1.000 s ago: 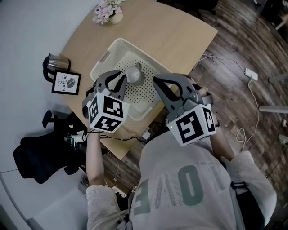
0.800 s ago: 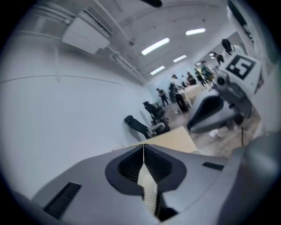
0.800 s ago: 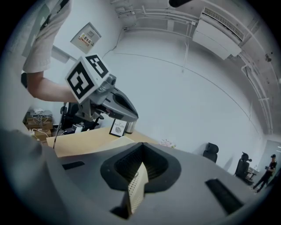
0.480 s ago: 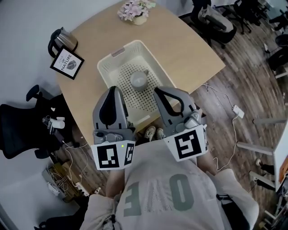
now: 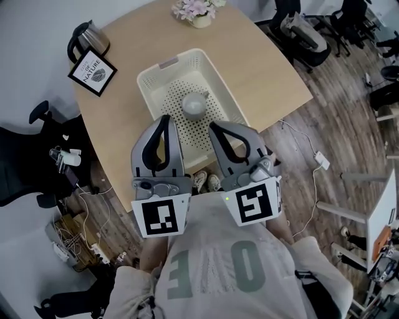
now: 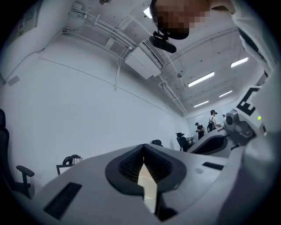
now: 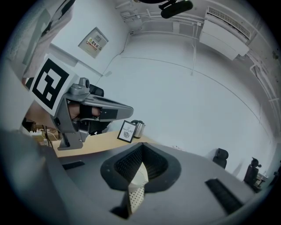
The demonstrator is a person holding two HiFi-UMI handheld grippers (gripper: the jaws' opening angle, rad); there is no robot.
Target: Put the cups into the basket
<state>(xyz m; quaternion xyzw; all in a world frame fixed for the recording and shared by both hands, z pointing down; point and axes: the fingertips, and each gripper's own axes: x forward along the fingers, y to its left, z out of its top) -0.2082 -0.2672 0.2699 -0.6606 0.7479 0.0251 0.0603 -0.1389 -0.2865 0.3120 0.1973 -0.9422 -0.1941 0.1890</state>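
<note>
A grey cup [image 5: 194, 104] stands inside the cream perforated basket [image 5: 147, 93] on the wooden table. Both grippers are held close to my body, at the basket's near edge, apart from the cup. My left gripper [image 5: 165, 118] is shut with nothing in it, its tips meeting over the basket's near left corner. My right gripper [image 5: 213, 126] is also shut and empty, beside it. In the left gripper view the left gripper [image 6: 144, 147] has its tips together, as does the right gripper [image 7: 141, 146] in its own view, with a sliver of basket [image 7: 137, 193] showing below.
A metal kettle [image 5: 88, 38] and a framed sign [image 5: 92, 71] stand at the table's far left, a flower pot [image 5: 198, 11] at the far edge. Shoes [image 5: 206, 182] show under the near table edge. Office chairs and floor cables surround the table.
Both grippers have drawn back from over the basket toward my body. The cup has stayed in the basket. The head view has swung round.
</note>
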